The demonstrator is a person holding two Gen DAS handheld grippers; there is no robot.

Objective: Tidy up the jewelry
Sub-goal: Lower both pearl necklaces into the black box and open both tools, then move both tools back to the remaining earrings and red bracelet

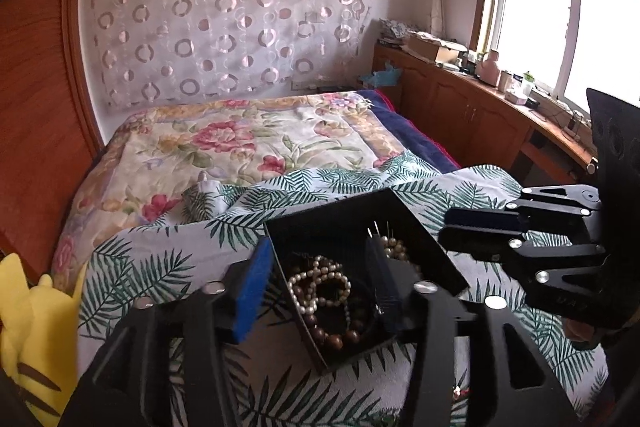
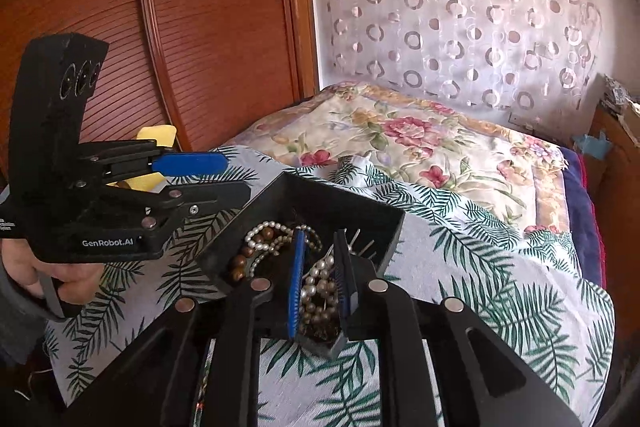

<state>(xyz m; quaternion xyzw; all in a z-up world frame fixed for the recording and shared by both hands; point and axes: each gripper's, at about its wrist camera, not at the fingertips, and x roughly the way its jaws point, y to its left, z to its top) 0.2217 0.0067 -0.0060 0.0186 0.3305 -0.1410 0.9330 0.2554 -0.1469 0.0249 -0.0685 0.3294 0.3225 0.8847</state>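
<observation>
Your left gripper (image 1: 316,283) sits at the bottom of the left wrist view with its jaws well apart. One blue-padded finger stands outside the left wall of the black box (image 1: 332,215) and the other reaches inside it, so the wall lies between them; you cannot tell whether either pad touches it, and nothing is gripped.

The box rests on a leaf-print cloth (image 1: 160,267) spread over the foot of the bed, lower middle of that frame. Inside lie a pearl bracelet (image 1: 320,283) and a string of brown wooden beads (image 1: 340,337), with a few metal pins (image 1: 378,229) standing up further back.

In the right wrist view your right gripper (image 2: 320,279) is at the lower centre, inside the box, jaws only a narrow gap apart. A strand of pearls (image 2: 316,291) lies in that gap, but the pads do not look pressed against it. More pearls and brown beads (image 2: 240,263) lie in the left half of the box.

A hand (image 2: 60,277) holds the left gripper's handle at the left edge of that frame.

A flowered bedspread (image 1: 240,139) fills the middle of the left wrist view.
</observation>
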